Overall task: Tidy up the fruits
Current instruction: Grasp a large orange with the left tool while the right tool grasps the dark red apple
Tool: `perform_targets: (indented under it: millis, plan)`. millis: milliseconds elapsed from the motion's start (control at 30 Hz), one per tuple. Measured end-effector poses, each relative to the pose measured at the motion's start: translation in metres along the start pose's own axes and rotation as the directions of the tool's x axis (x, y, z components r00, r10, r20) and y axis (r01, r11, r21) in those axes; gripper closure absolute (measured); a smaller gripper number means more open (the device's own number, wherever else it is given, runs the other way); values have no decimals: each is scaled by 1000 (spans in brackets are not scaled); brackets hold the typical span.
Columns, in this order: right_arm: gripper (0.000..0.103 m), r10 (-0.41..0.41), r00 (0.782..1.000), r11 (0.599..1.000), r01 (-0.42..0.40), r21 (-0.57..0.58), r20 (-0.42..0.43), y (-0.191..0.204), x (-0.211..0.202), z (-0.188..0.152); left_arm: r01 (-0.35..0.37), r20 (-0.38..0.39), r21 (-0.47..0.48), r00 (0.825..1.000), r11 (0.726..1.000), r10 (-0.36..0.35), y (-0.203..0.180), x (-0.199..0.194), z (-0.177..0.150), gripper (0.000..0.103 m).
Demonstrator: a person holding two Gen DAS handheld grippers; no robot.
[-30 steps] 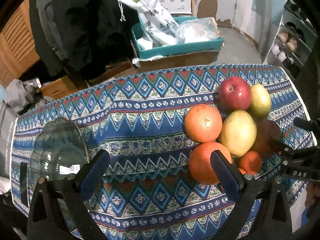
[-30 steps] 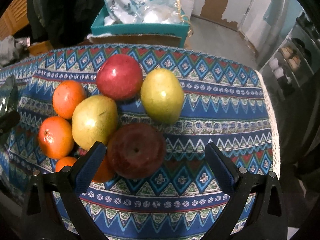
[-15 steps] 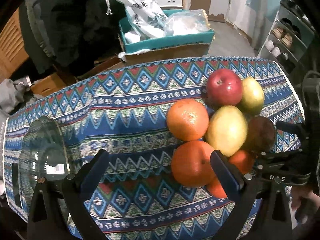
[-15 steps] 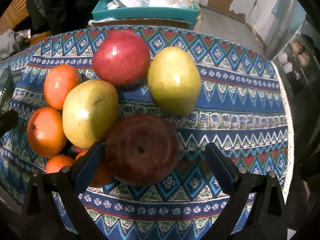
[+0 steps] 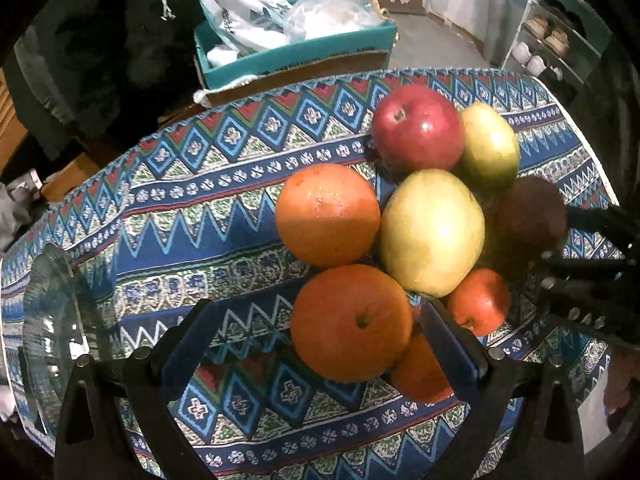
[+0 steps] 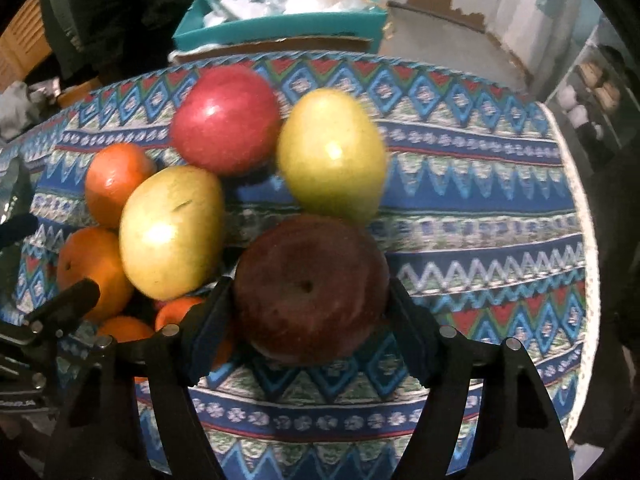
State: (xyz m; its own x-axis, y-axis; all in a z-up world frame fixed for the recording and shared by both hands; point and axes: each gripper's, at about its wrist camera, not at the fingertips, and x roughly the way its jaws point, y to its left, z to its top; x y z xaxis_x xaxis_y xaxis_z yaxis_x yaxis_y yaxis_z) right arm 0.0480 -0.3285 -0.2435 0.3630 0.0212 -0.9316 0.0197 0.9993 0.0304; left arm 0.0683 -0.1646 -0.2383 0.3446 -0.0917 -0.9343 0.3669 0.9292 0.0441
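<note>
Counted on the cloth [image 5: 224,220], near its right edge: four oranges [image 5: 327,214], two pears [image 6: 171,227], two apples [image 6: 226,119]. Dark apple [image 6: 311,289] now clamped between right gripper [image 6: 308,322] pads, jaws just closed from wide a second ago. Left gripper [image 5: 320,344] wide, lower than before, straddling the nearest orange [image 5: 351,322] without touching.

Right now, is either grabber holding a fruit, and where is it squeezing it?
The right gripper has just closed on the dark red apple, its pads at the apple's two sides. The left gripper is open around an orange, not squeezing.
</note>
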Motion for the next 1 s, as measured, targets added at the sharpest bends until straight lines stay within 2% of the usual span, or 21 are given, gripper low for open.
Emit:
perform_targets:
  millis: [100,200,400,500,567,600,800,1000]
  plan:
    - [29,-10,1000,1000,10,22,-1,-10,-2,0,4,-18,2,1000,1000,-4,0,8,1,4]
    - [28,-38,999,999,39,32,-11,-15,1,-2,37,-32,-23,999,999,-38,4,14,0,4]
    - [28,-41,999,999,41,30,-18,-14,4,-1,81,-57,-52,995,995,-84,8,28,-2,5]
    - [28,-29,999,998,30,49,-23,-16,6,1,119,-76,-49,990,992,-122,7,34,-3,17]
    - [28,-24,999,998,25,55,-24,-18,7,3,148,-84,-52,985,988,-152,6,35,-3,30]
    - [28,-24,999,998,26,54,-26,-18,7,3,162,-86,-54,982,985,-166,5,33,-4,32]
    - [28,-24,1000,998,25,54,-13,-18,6,4,107,-78,-24,991,994,-109,-4,26,-8,33]
    - [28,-57,995,998,55,35,82,-15,-18,5,97,-38,-60,994,993,-99,9,6,-8,33]
